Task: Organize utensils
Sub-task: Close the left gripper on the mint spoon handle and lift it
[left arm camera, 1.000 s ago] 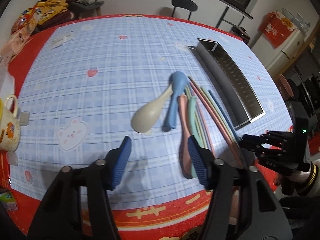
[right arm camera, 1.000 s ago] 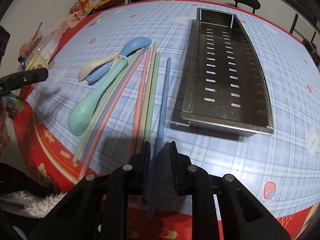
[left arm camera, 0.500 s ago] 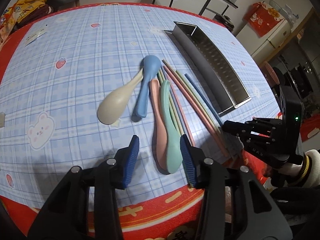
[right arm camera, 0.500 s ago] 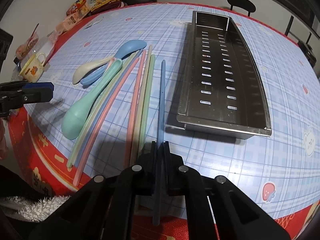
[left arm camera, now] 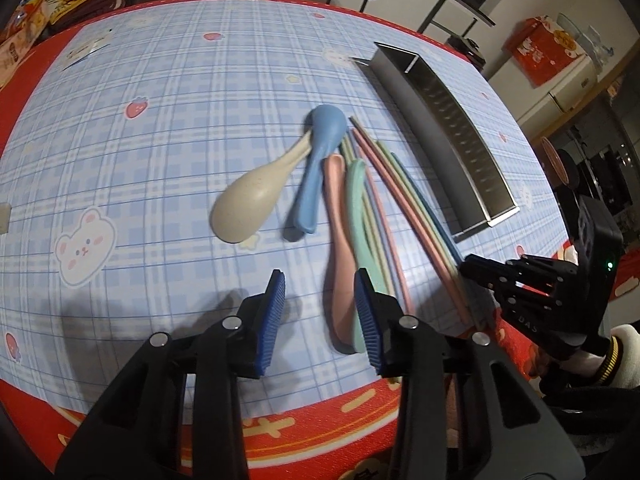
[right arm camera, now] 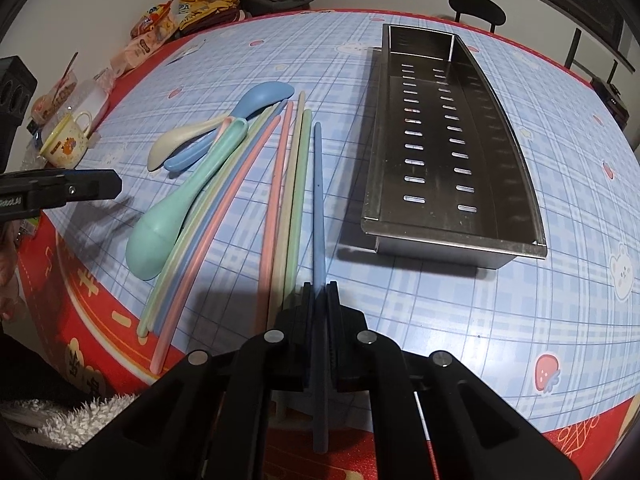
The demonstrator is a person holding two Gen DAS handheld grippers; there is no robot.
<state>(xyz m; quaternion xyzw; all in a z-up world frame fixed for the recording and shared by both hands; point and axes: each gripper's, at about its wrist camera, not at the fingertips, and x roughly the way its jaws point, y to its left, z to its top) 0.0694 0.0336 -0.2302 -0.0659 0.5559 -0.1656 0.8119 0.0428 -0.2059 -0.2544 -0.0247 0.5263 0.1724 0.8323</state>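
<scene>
right hand-held gripper [right arm camera: 319, 292], tilted down, pinches the blue chopstick [right arm camera: 318, 200]; left hand-held gripper [left arm camera: 320, 300], jaws just closing, stands part-open, holding nothing.

Light: I see even indoor light from above, worktop [left arm camera: 168, 128] bright | Shadows: soft, dark under the steel tray [right arm camera: 452, 236] | Blur: pink spoon [left arm camera: 340, 248] smeared | Edges: I get heavy fisheye bending, black corners.

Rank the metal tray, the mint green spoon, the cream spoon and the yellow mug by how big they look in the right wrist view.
1. Metal tray.
2. Mint green spoon, though it lies nearer the camera.
3. Cream spoon and yellow mug look about alike, so unranked.
</scene>
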